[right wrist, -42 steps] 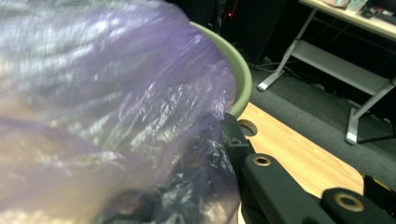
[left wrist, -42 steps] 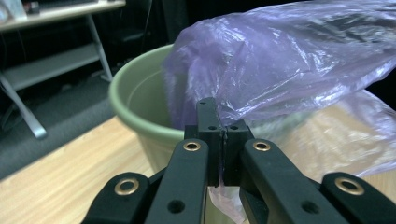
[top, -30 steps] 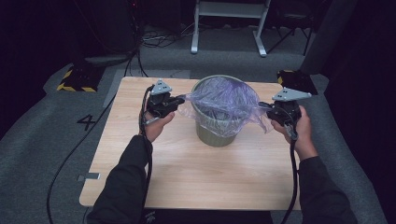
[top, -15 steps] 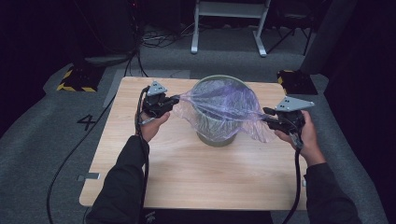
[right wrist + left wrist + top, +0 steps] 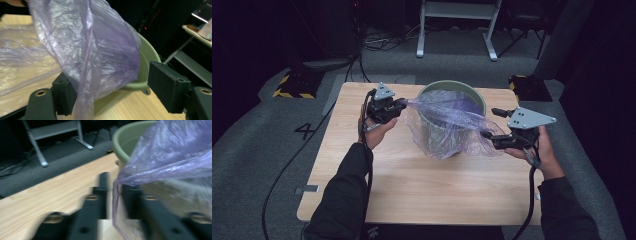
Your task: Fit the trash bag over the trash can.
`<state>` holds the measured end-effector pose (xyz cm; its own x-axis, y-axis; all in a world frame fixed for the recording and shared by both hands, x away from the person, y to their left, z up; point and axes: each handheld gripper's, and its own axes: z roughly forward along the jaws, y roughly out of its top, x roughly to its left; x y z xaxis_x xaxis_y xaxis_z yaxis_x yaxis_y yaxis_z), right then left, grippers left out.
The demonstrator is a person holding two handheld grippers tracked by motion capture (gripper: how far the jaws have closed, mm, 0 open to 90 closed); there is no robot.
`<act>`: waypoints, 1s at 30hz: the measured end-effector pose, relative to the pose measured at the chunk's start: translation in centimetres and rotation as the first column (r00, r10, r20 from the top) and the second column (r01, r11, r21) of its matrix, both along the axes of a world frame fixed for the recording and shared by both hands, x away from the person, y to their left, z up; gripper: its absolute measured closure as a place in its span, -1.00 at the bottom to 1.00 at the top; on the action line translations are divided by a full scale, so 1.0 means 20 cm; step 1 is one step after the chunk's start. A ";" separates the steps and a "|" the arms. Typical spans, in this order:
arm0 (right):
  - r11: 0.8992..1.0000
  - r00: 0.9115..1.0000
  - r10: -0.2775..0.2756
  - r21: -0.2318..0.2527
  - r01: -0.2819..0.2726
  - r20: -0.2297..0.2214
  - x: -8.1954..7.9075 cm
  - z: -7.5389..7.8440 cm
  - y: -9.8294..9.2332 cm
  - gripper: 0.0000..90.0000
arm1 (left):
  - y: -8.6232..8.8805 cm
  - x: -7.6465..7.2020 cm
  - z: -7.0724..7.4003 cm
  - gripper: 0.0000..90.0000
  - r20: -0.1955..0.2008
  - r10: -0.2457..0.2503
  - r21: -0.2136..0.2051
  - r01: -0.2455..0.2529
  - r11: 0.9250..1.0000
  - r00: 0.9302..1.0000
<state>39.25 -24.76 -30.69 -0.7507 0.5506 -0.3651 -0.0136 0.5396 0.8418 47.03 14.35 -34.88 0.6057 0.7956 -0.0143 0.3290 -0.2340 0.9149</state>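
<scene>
Wooden table (image 5: 412,180): purple bag (image 5: 447,107) stretches over the bin (image 5: 447,142) between both just-opening tools, left tool (image 5: 401,103) and right tool (image 5: 487,135).

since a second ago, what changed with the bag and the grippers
The right gripper drew outward, away from the green bin, stretching the purple bag across the rim. Both grippers have just been opening: the right one's fingers now stand wide, the film draped loose against one; the left gripper has the bag's edge hanging between its fingers. Bin, table and left hand kept their places.
</scene>
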 end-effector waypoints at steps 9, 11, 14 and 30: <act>1.000 0.999 -0.011 0.003 0.011 -0.044 0.01 -0.03 0.00 1.00 | 0.04 -0.20 0.01 -0.64 0.027 -0.105 0.008 0.105 0.994 0.994; 1.000 0.999 -0.008 0.012 0.008 -0.052 0.01 -0.03 0.00 1.00 | 0.05 -0.26 0.00 -0.65 0.037 -0.111 -0.002 0.111 0.994 0.993; 1.000 0.998 0.003 0.031 -0.001 -0.063 -0.01 -0.04 -0.01 1.00 | 0.05 -0.33 -0.04 -0.65 0.027 -0.128 -0.025 0.128 0.991 0.991; 0.998 0.998 0.018 0.065 -0.013 -0.062 -0.08 -0.02 0.03 -0.27 | -0.30 -0.53 -0.12 -0.59 0.097 -0.284 0.161 0.267 0.950 0.954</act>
